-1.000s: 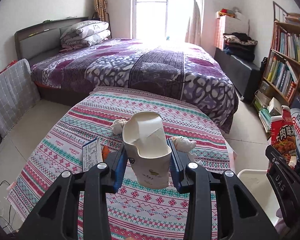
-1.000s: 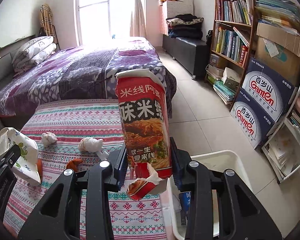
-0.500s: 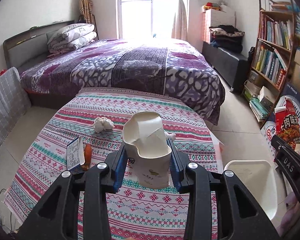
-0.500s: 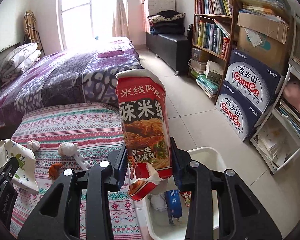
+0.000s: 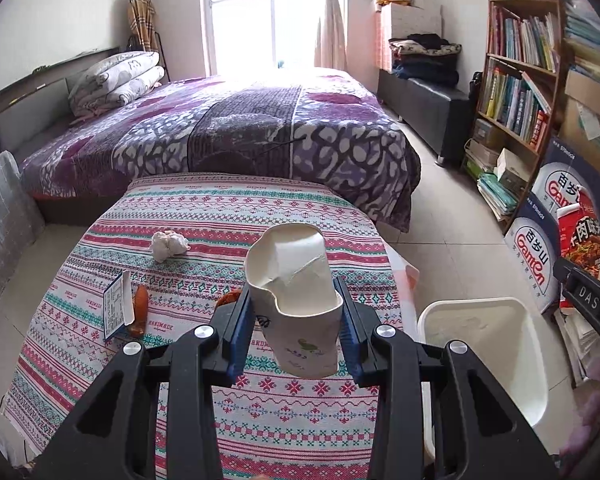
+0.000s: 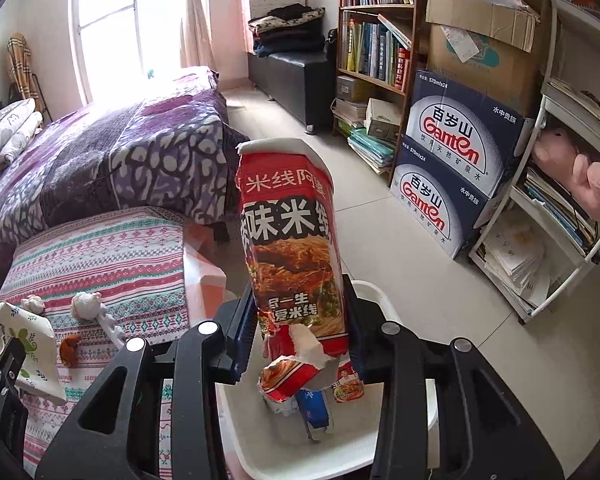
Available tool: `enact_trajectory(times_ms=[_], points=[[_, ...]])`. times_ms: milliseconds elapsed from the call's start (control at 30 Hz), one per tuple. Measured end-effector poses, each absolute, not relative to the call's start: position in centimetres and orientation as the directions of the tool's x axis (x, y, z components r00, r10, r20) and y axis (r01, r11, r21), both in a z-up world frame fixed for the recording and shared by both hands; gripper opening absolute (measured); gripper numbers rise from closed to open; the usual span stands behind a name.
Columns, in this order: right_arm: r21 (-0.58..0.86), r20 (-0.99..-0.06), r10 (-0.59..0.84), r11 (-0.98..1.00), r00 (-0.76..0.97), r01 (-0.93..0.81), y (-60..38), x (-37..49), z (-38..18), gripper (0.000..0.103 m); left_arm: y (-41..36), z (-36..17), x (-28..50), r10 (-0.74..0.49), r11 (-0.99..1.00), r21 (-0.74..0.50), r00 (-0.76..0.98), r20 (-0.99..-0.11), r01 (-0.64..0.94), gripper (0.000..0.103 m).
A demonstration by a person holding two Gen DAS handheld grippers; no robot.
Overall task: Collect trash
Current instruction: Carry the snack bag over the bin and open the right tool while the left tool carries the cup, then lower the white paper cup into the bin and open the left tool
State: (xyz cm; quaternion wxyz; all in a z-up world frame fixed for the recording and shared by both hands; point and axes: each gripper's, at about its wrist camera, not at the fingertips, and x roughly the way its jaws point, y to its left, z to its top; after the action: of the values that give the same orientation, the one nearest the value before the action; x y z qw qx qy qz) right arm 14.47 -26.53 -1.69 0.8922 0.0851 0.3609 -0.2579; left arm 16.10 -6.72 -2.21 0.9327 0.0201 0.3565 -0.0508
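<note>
My left gripper (image 5: 296, 328) is shut on a crumpled white paper cup (image 5: 296, 304), held above the patterned tablecloth (image 5: 204, 224). My right gripper (image 6: 300, 332) is shut on a torn red noodle cup (image 6: 292, 240), held above the white bin (image 6: 384, 300), which has several wrappers inside. The bin also shows in the left wrist view (image 5: 480, 320), right of the table. On the cloth lie a tissue ball (image 5: 168, 243), a blue-edged paper slip (image 5: 117, 312) and an orange scrap (image 5: 141, 308). In the right wrist view the cup in my left gripper (image 6: 24, 344) shows at far left.
A purple bed (image 5: 228, 128) stands behind the table. A bookshelf (image 5: 516, 76) and blue water boxes (image 6: 460, 152) line the right wall. A white rack (image 6: 580, 200) holds papers and a pink plush toy. Tiled floor lies between bed and shelves.
Both grippers have swung to the right with their cups. The right gripper now hangs over the bin, whose contents have come into view.
</note>
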Motion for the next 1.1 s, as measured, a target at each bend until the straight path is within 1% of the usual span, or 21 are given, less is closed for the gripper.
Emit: enact_trajectory(times_ms=[167,267,333,400,600,767,1100], points=[[-0.034,-0.694,-0.424,0.827,0.582,0.561,-28.5,13.6,-1.8,0.039,-9.0,-2.4,15.6,-0.111,0.987,0.014,0.735,-0.669,0.162,0.038],[-0.03,-0.695,-0.438,0.811,0.571,0.585,-29.7,13.0,-1.8,0.048,-10.4,-2.7,15.3,-0.131,0.98,0.021,0.727,-0.673,0.197,0.038],[-0.029,-0.693,-0.447,0.801,0.566,0.598,-30.3,12.7,-1.8,0.051,-11.3,-2.8,15.1,-0.145,0.975,0.024,0.721,-0.678,0.219,0.038],[-0.027,-0.691,-0.456,0.791,0.56,0.611,-31.2,12.3,-1.7,0.057,-12.2,-3.0,14.9,-0.158,0.971,0.026,0.715,-0.681,0.239,0.038],[-0.012,-0.69,-0.472,0.766,0.548,0.643,-33.1,11.2,-1.5,0.066,-14.7,-3.5,14.4,-0.207,0.954,0.007,0.677,-0.706,0.299,0.038],[0.01,-0.691,-0.478,0.743,0.542,0.669,-34.7,10.4,-1.3,0.069,-16.7,-4.3,14.0,-0.254,0.938,-0.03,0.625,-0.738,0.345,0.038],[0.067,-0.697,-0.477,0.7,0.535,0.711,-37.2,9.0,-0.8,0.071,-20.9,-5.1,13.0,-0.367,0.884,-0.12,0.513,-0.776,0.451,0.038]])
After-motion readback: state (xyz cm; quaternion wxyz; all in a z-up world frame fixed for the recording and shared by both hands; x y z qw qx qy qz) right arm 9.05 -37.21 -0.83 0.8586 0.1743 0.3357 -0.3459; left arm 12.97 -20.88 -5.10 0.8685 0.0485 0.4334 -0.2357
